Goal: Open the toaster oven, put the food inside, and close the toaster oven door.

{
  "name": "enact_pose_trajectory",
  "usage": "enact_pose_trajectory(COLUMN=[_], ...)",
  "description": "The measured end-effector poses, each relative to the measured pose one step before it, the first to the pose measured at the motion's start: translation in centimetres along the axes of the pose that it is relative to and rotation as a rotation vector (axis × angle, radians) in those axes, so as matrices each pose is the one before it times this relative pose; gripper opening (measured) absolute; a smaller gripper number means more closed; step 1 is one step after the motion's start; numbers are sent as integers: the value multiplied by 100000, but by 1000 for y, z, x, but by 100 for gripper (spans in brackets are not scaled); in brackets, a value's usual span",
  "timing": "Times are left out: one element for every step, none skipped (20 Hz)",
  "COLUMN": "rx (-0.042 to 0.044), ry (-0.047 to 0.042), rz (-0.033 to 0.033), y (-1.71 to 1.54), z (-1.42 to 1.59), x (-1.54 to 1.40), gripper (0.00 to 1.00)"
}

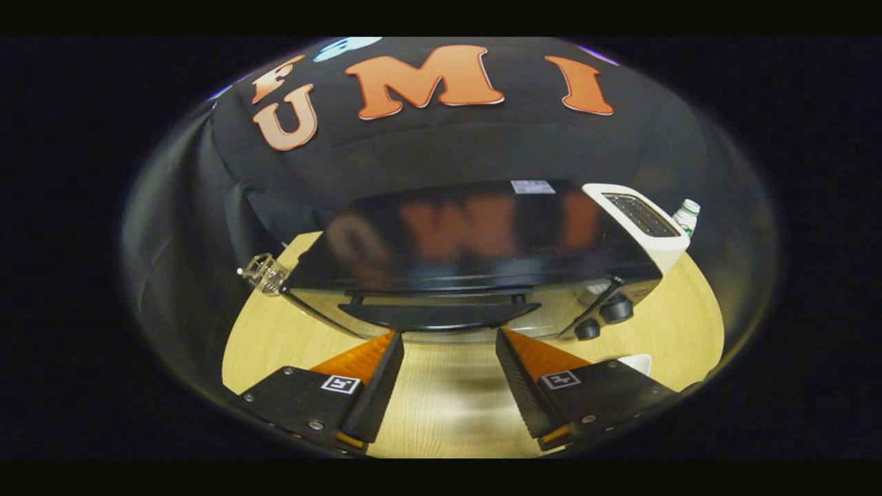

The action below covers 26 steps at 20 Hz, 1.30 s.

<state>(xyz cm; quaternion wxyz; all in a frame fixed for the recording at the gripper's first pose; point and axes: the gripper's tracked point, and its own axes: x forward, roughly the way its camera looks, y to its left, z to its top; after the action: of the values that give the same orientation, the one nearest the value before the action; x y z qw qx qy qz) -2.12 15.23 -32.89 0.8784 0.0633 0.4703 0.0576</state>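
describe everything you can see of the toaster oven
The toaster oven is a wide box with a glossy black top that mirrors the wall behind. Its door looks shut, with a dark bar handle across the front and two black knobs to its right. It stands on the wooden table, just ahead of the gripper, whose open jaws touch nothing.

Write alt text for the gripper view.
The gripper, fingers open with nothing between them, faces the closed toaster oven just ahead on a wooden table. Beyond the oven's knob end stand a white toaster and a bottle.
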Motion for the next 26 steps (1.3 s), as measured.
enact_pose_trajectory(rx=[-1720,-425,-847,-1021,-957,-808,-513,6,646,921,660,90,-346,-684,-720,-413,-491,-480,-921,-1366,-1597,-1089,-761,-387,54,388], ry=[-541,-3929,-2648,-2109,-2488,-3258,-3860,-4475,-5177,-5670,-5567,-5574,-5184,-4967,-4318,-3894,-3921,-4223,-5062,-4875,-3934,-3175,-1909,-1775,-1476,-2006], rz=[-154,339,-39,380,78,-166,522,784,1237,1234,629,-26,-385,-197,-584,-452,-83,568,1212,768,-346,-272,-1170,-555,-487,-102], y=[-51,318,-24,-3,-44,-250,-27,-16,3,58,-109,-317,-264,-312,-302,-359,-432,-283,27,-67,-345,-285,-392,-359,-140,-128], z=[241,789,775,639,933,1164,1471,1574,1894,1945,2090,1902,1939,1904,1825,1704,1771,1733,1920,1813,1378,1289,1078,990,785,831], x=[-862,-461,-482,-481,-920,-595,-822,-646,-688,-592,-844,-677,-566,-563,-504,-495,-686,-523,-795,-529,-244,-368,-86,-206,-235,-90], gripper=[80,82,82,81,81,81,81,81,81,81,81,81,82,83,84,85,86,88,89,90,91,91,91,92,92,93])
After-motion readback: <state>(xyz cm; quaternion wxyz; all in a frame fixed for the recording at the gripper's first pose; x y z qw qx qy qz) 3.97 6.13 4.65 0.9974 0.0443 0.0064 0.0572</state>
